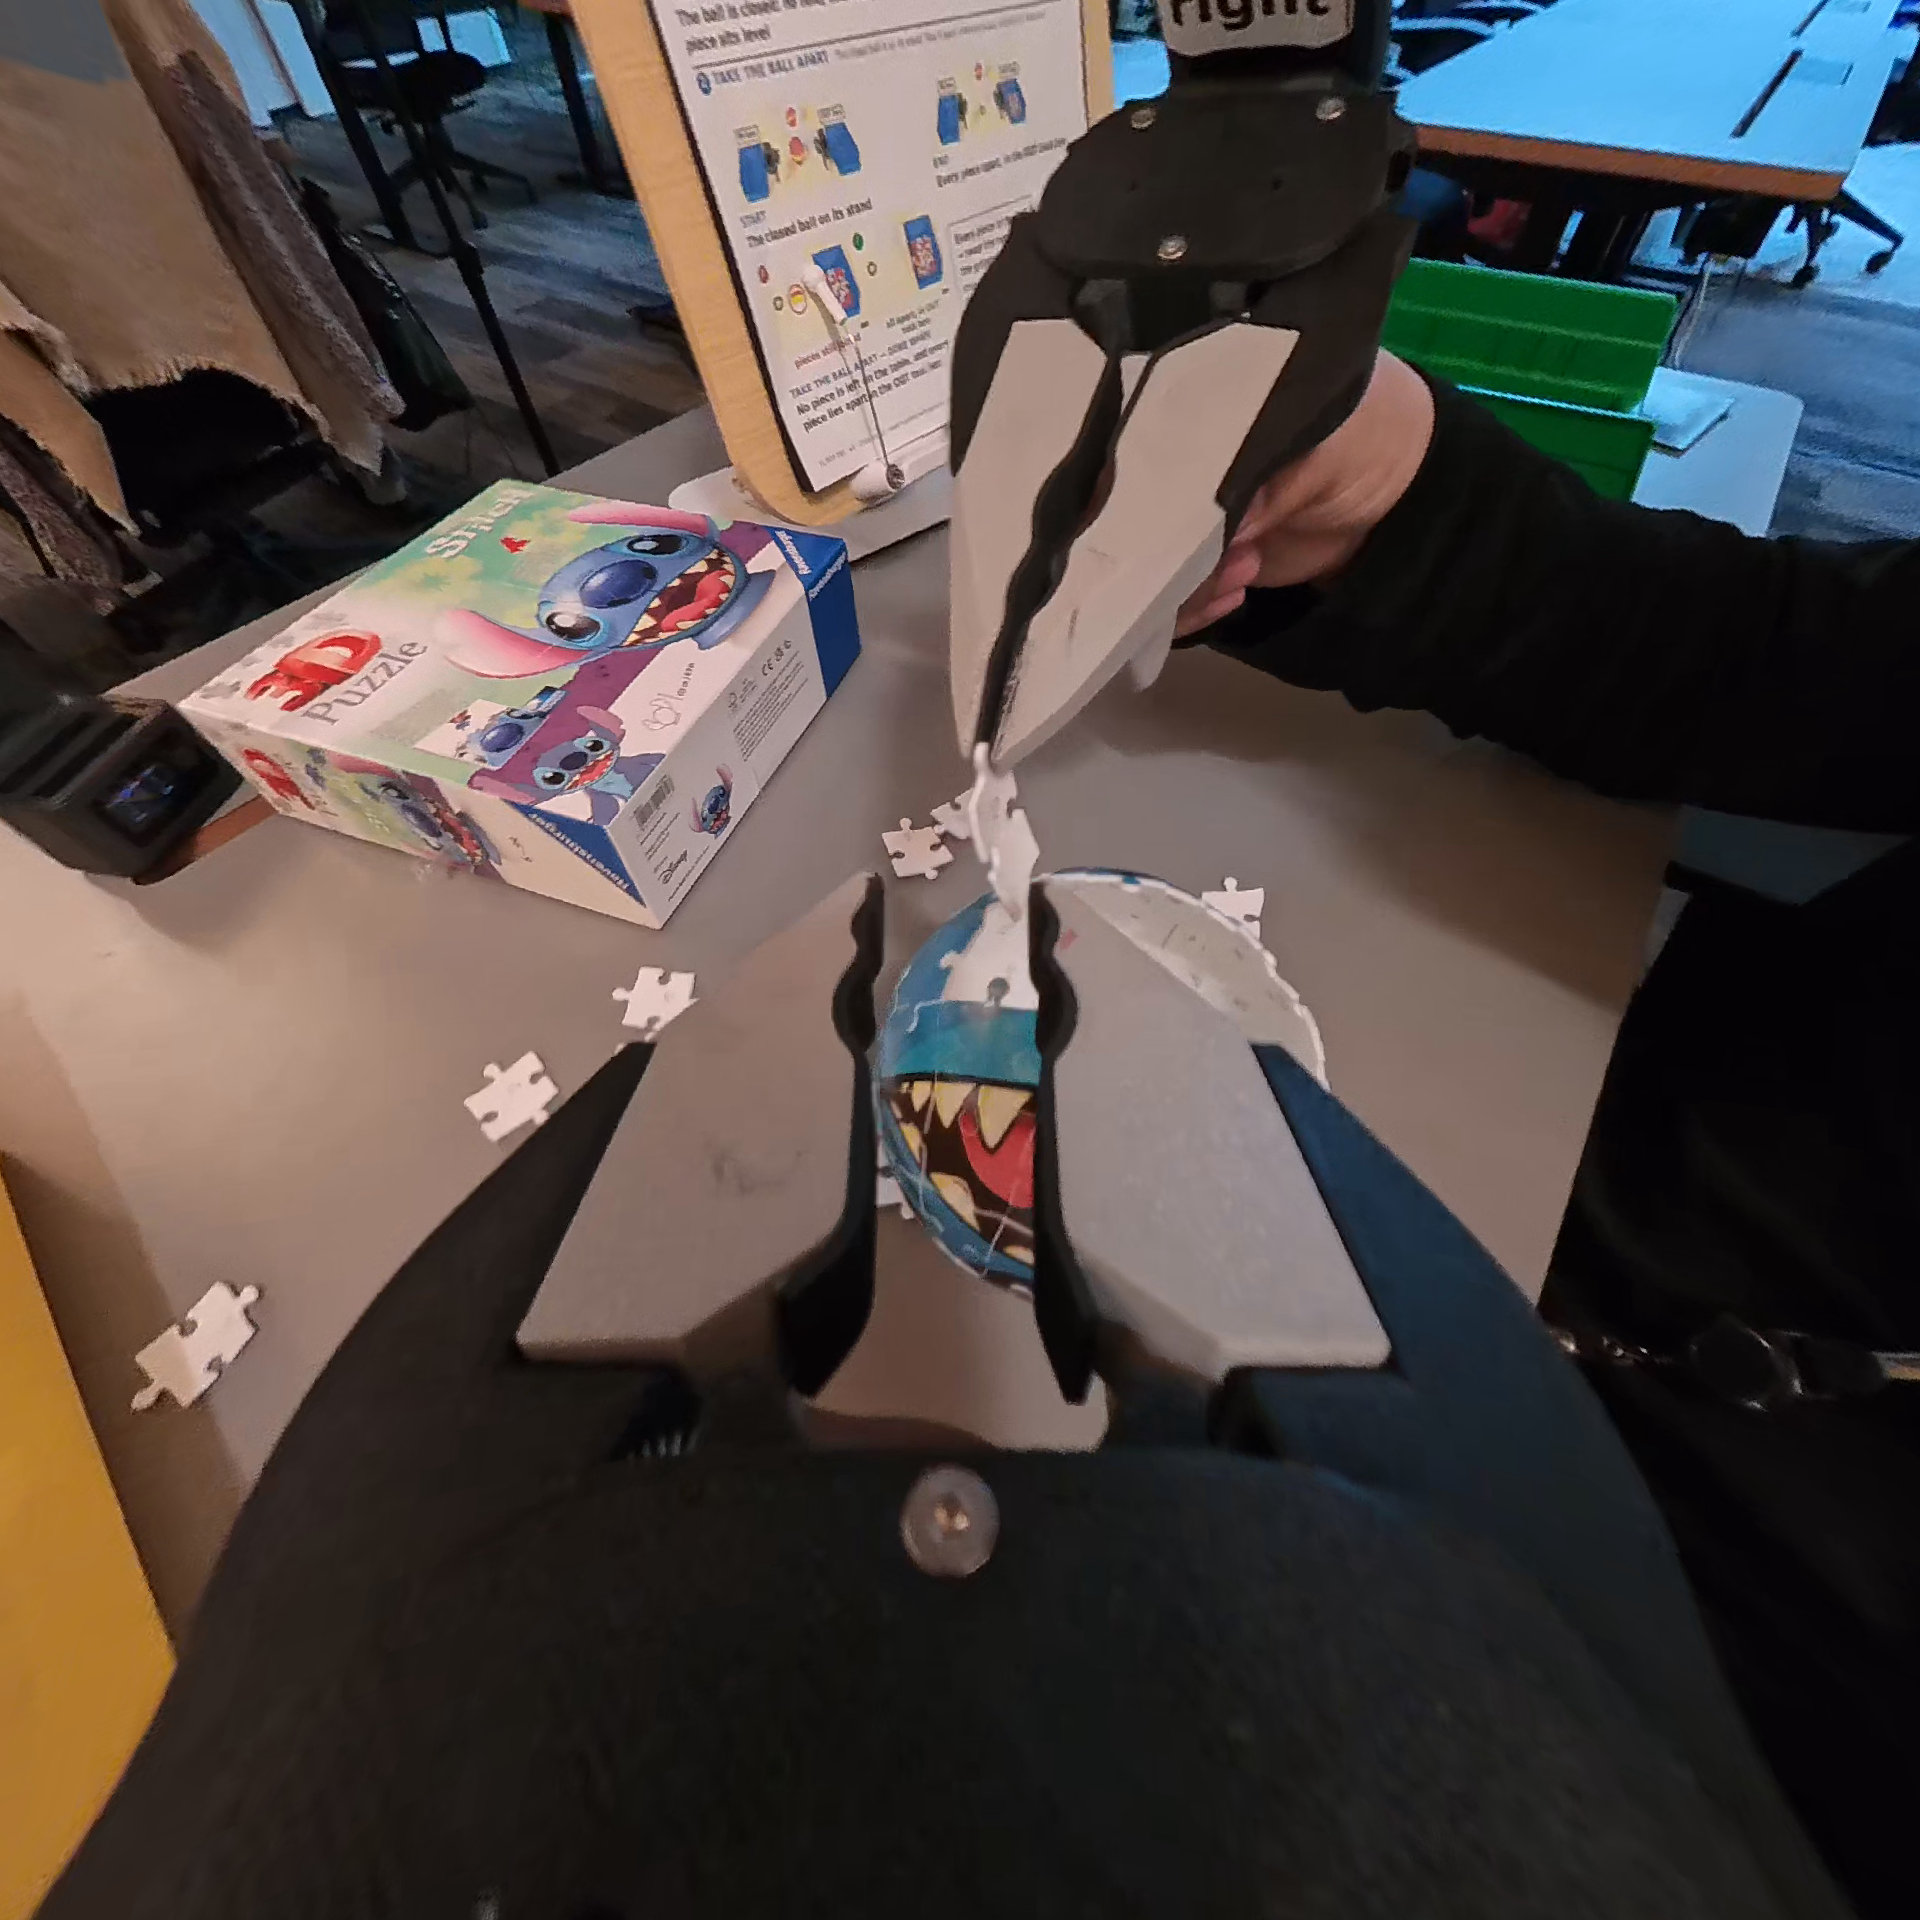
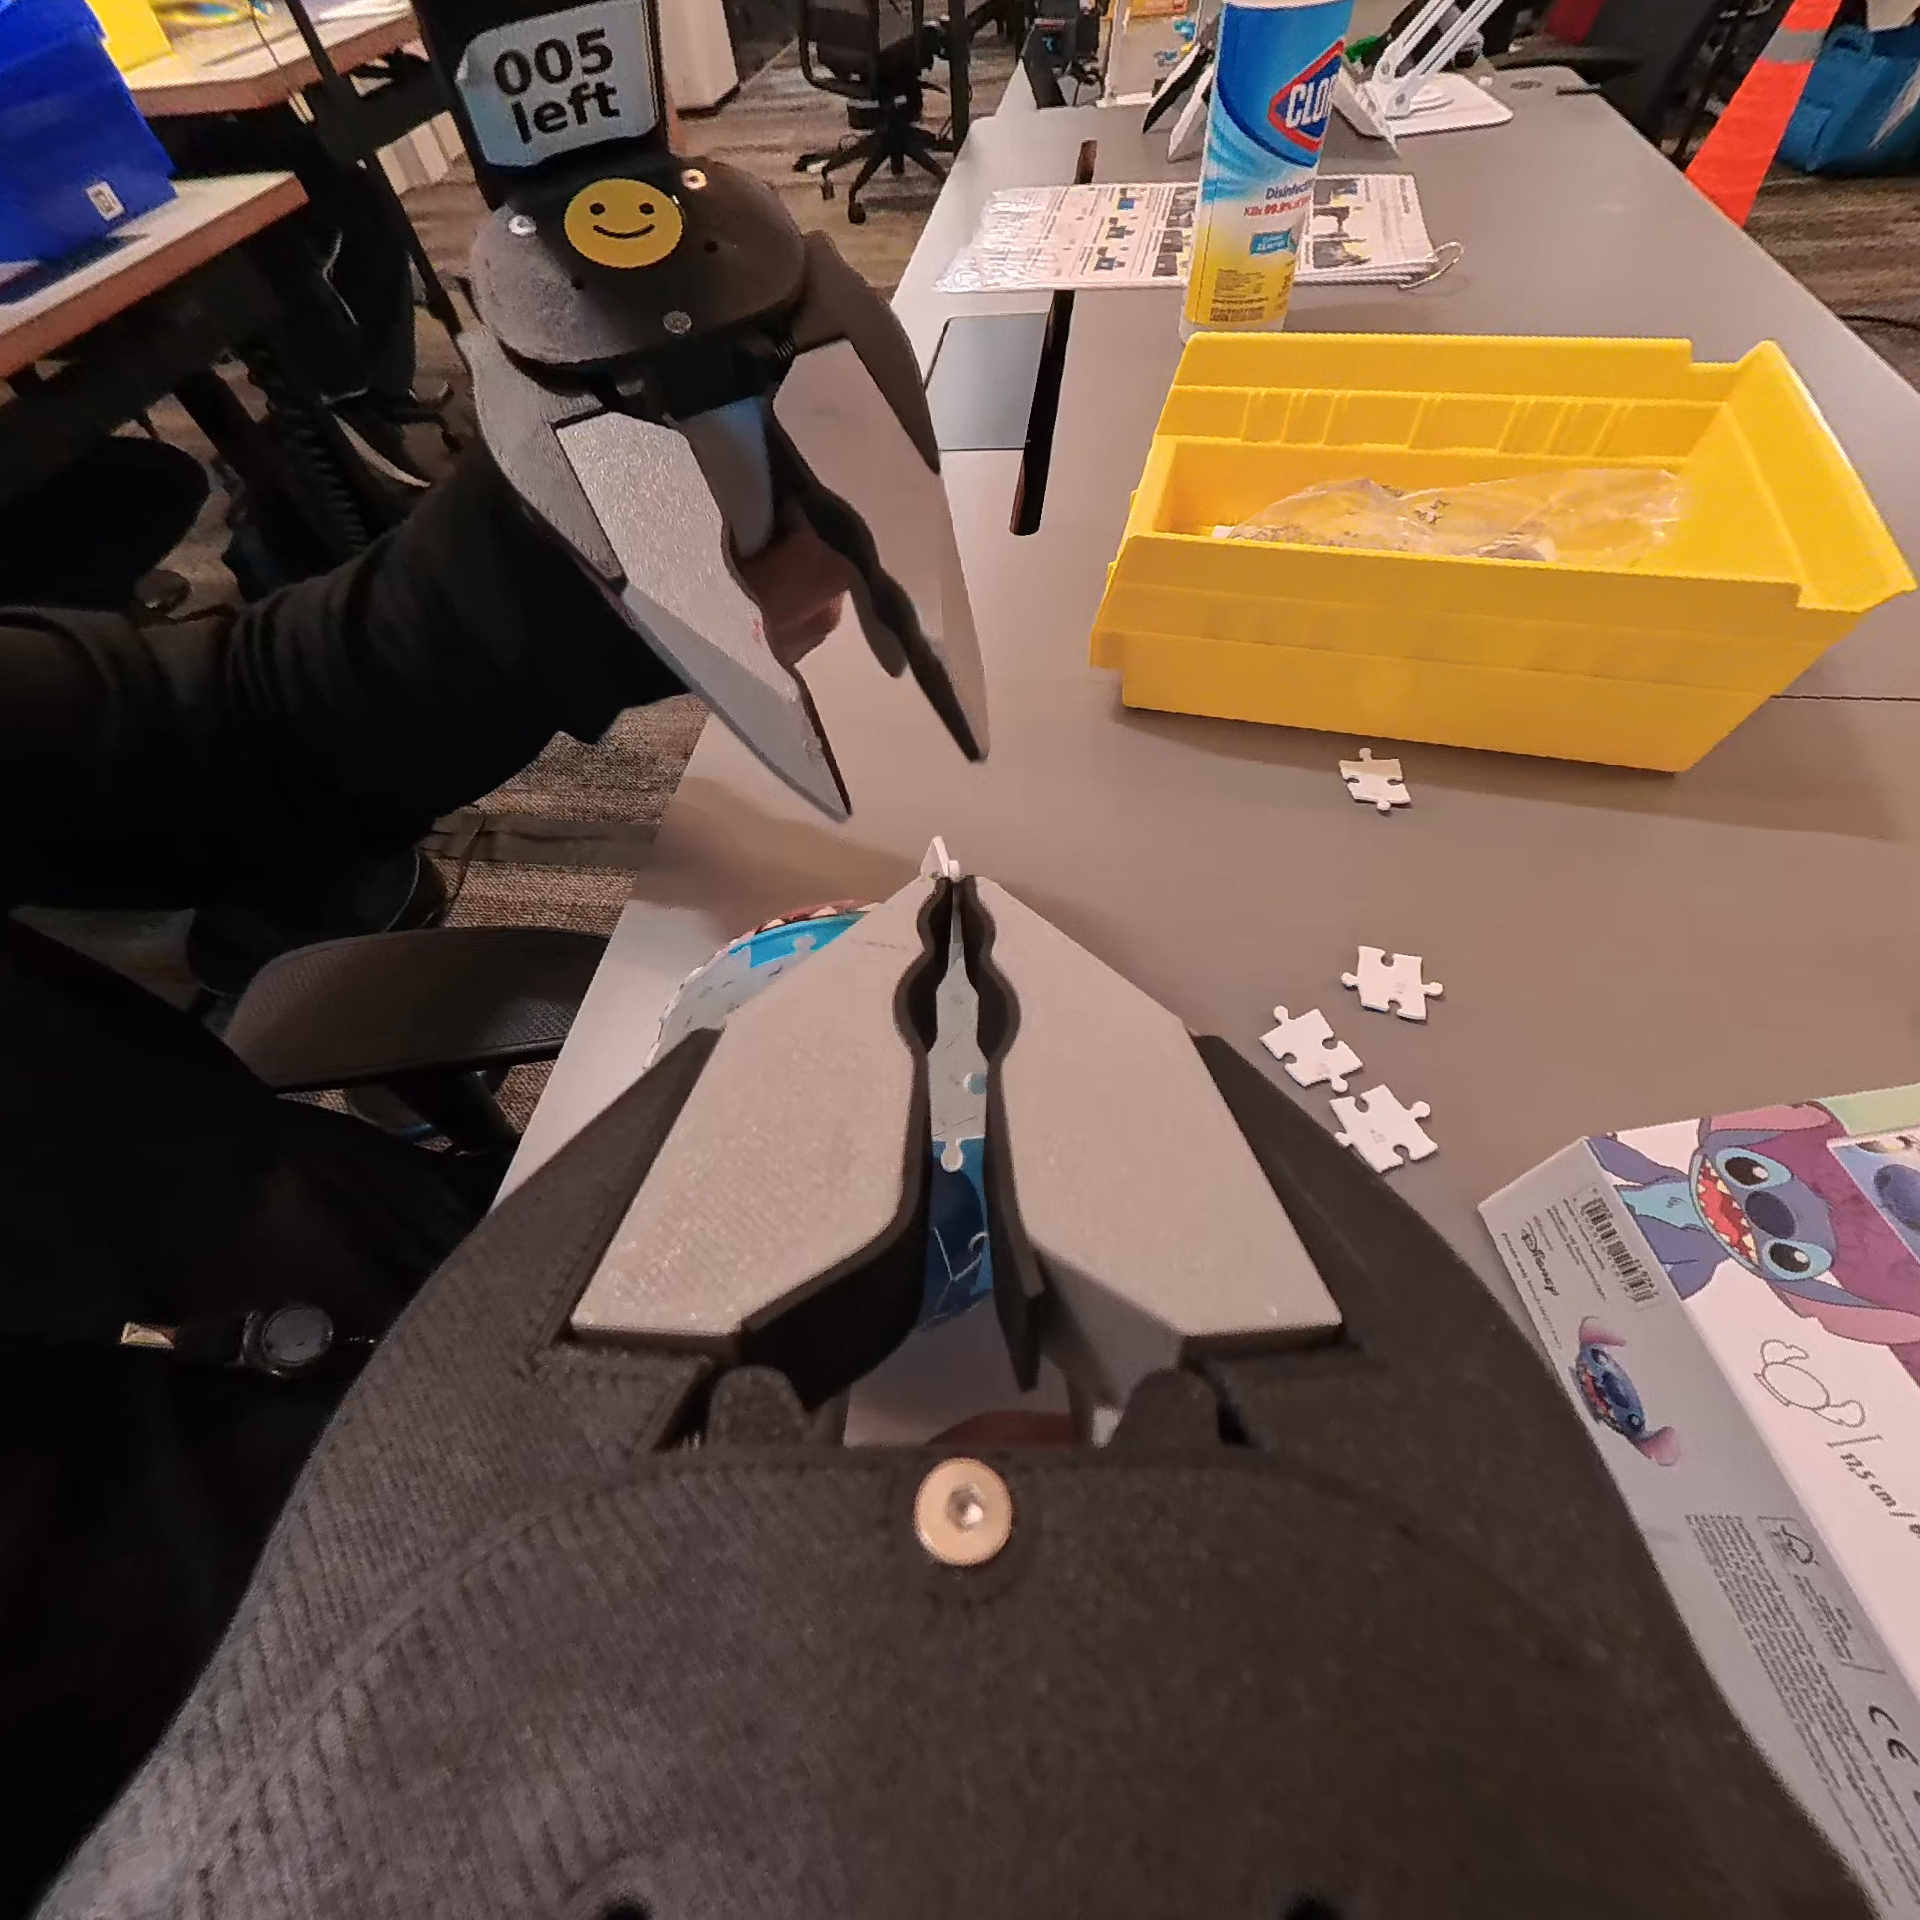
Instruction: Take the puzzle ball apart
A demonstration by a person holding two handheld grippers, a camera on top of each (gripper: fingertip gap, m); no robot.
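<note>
The puzzle ball (image 1: 956, 1132), blue with a toothy mouth and its top open to a white inside, sits on the grey table (image 1: 312, 987). In the left wrist view it lies just beyond my left gripper (image 1: 956, 894), which is open and empty, with the ball showing between its fingers. My right gripper (image 1: 992, 753) comes down from above, shut on a white puzzle piece (image 1: 1006, 831) that hangs just over the ball's open rim. In the right wrist view my right gripper (image 2: 951, 881) pinches the piece (image 2: 938, 857). The ball (image 2: 769, 956) sits below left and the left gripper (image 2: 909, 784) is open above it.
Several loose white pieces (image 1: 514, 1091) (image 2: 1311, 1044) lie on the table. The puzzle box (image 1: 540, 707) (image 2: 1766, 1299) lies beside them. A yellow bin (image 2: 1455, 644) holding a plastic bag stands farther off, with a wipes canister (image 2: 1262, 156) behind. An instruction board (image 1: 862, 239) stands behind the box.
</note>
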